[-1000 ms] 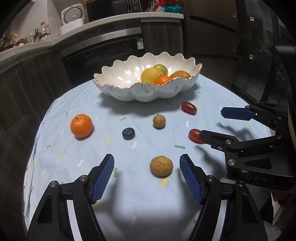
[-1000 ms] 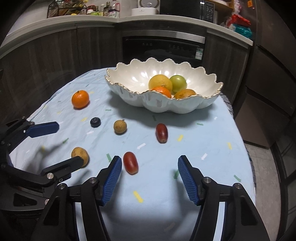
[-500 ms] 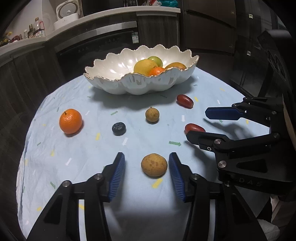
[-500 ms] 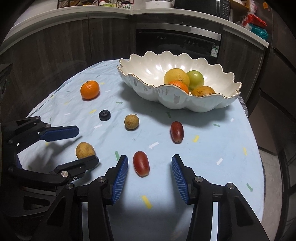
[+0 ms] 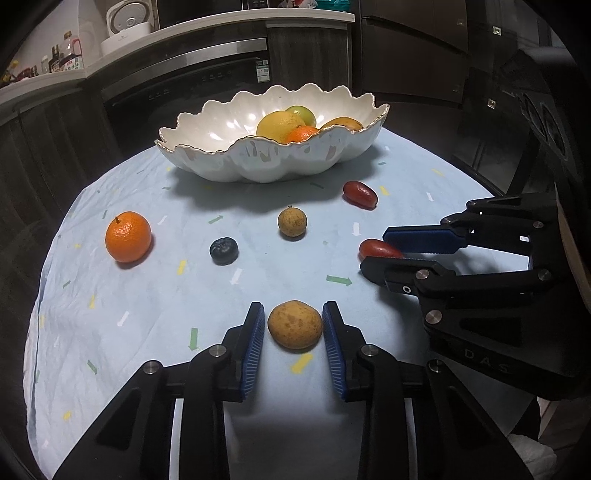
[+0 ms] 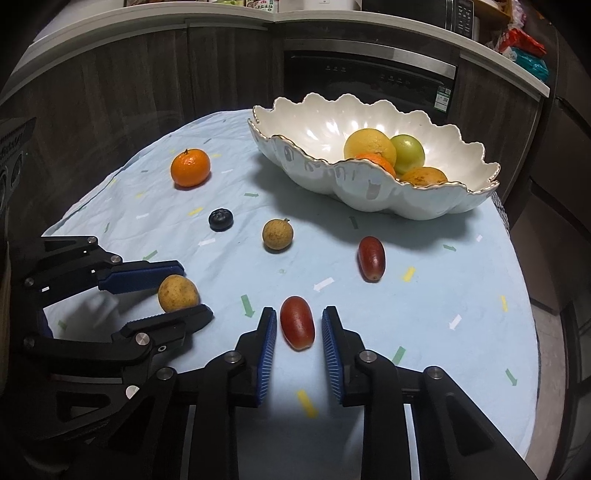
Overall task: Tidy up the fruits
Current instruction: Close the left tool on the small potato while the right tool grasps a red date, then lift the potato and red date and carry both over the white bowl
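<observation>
L gripper (image 5: 293,326) jaws, just closing, are clamped on tan fruit (image 5: 294,324). R gripper (image 6: 298,328) jaws, just closing, are clamped on red fruit (image 6: 297,322).

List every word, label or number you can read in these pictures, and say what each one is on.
"DAS": raised letters on the black body of the right gripper.
White sticker on the oven front: print too small to read.
Bottle labels on the counter: blurred, unreadable.
Jars and packets on the shelf: unreadable.
</observation>
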